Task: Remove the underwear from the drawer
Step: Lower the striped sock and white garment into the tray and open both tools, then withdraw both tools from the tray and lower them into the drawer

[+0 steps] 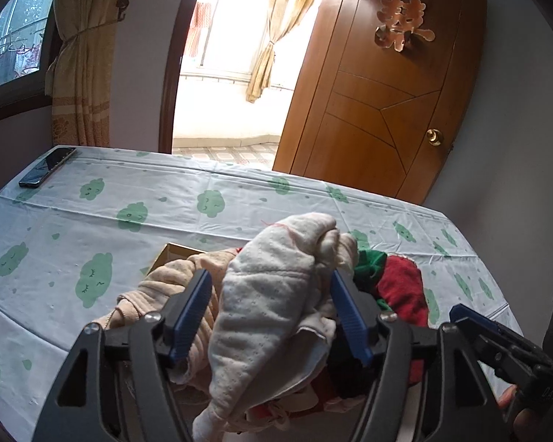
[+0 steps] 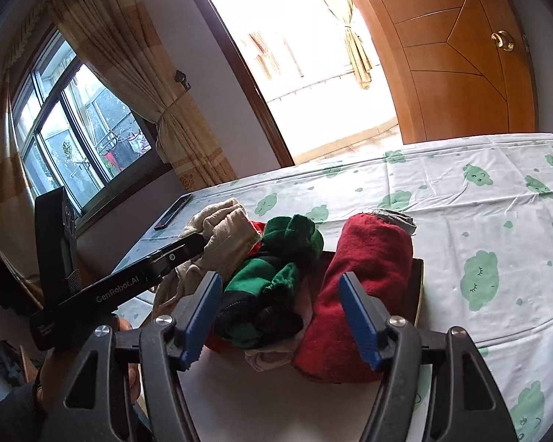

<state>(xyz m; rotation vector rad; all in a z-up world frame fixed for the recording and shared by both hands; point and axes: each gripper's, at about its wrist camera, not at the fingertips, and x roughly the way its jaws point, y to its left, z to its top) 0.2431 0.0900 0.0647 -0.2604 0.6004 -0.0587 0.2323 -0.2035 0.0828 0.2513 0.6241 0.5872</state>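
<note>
- Left hand-held gripper, blue-padded jaws spread, straddling a pale cream quilted cotton garment without visibly pinching it; cloth stands bunched between the pads, apparently let go or not yet grasped.
- Right hand-held gripper, likewise released, jaws apart over a rolled green-and-black knit garment, with a rolled dark red fleece garment just beside its right pad; nothing clamped.
- Packed tight in a shallow brown cardboard drawer box: cream piece, beige ribbed garment, green roll and red roll, pressed against one another and heaped above the rim, most of the box hidden beneath them.
- Underwear thus judged still in the drawer, none lifted clear; which piece counts as underwear not certain from these views.
- Both tools angled downward from the near edge, likely to reach into the pile from above while keeping the box steady.
- Beneath the box, a white plastic tablecloth with green cloud faces; bare cloth around it offers room to set pieces down.
- Well apart at the far left corner, a black flat smartphone.
- Beyond, an open brown wooden door and tied yellow curtains.
</note>
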